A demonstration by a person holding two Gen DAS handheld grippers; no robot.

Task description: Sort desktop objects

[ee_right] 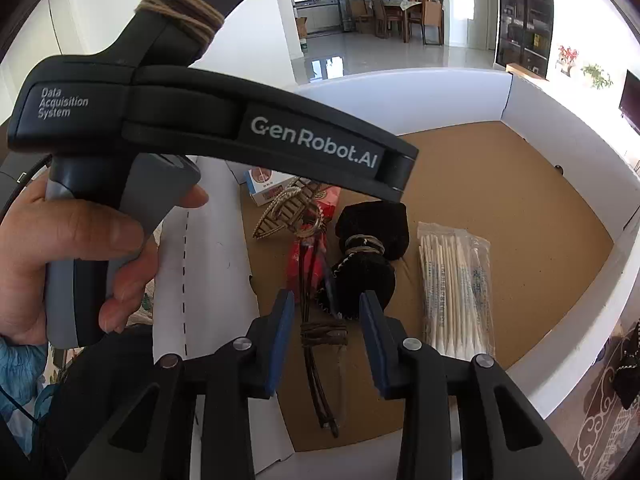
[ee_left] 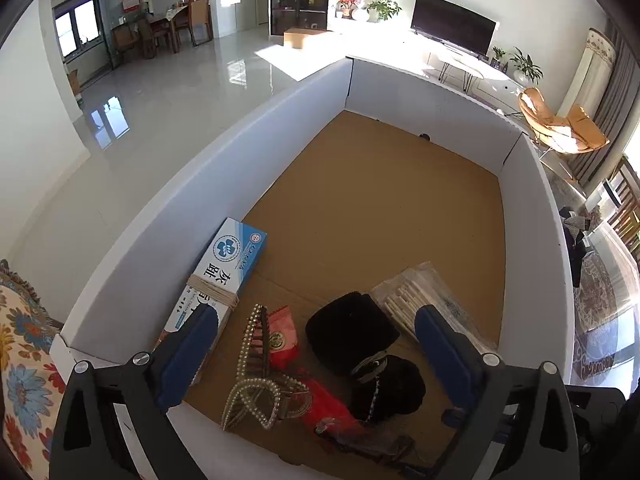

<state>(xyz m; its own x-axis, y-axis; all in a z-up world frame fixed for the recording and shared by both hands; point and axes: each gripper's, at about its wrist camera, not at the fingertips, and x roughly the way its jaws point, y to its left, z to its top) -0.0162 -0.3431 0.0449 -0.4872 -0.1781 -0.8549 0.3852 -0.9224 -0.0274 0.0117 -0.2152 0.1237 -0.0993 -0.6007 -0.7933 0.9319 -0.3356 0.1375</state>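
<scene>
A white-walled box with a brown cardboard floor holds the objects. My left gripper hangs open wide above them, nothing pressed between its blue pads. Under it lie a pearl hair clip, a red packet and two black velvet pouches. A twine-tied blue-and-white carton leans on the left wall. A cotton swab pack lies on the right. My right gripper is partly open over a brown cord bundle, and its pads stand clear of the cord. The swab pack lies to its right.
A hand holds the left gripper's black housing across the upper left of the right wrist view, hiding part of the box. A floral cloth lies outside the box's left corner. The box's far half shows bare cardboard.
</scene>
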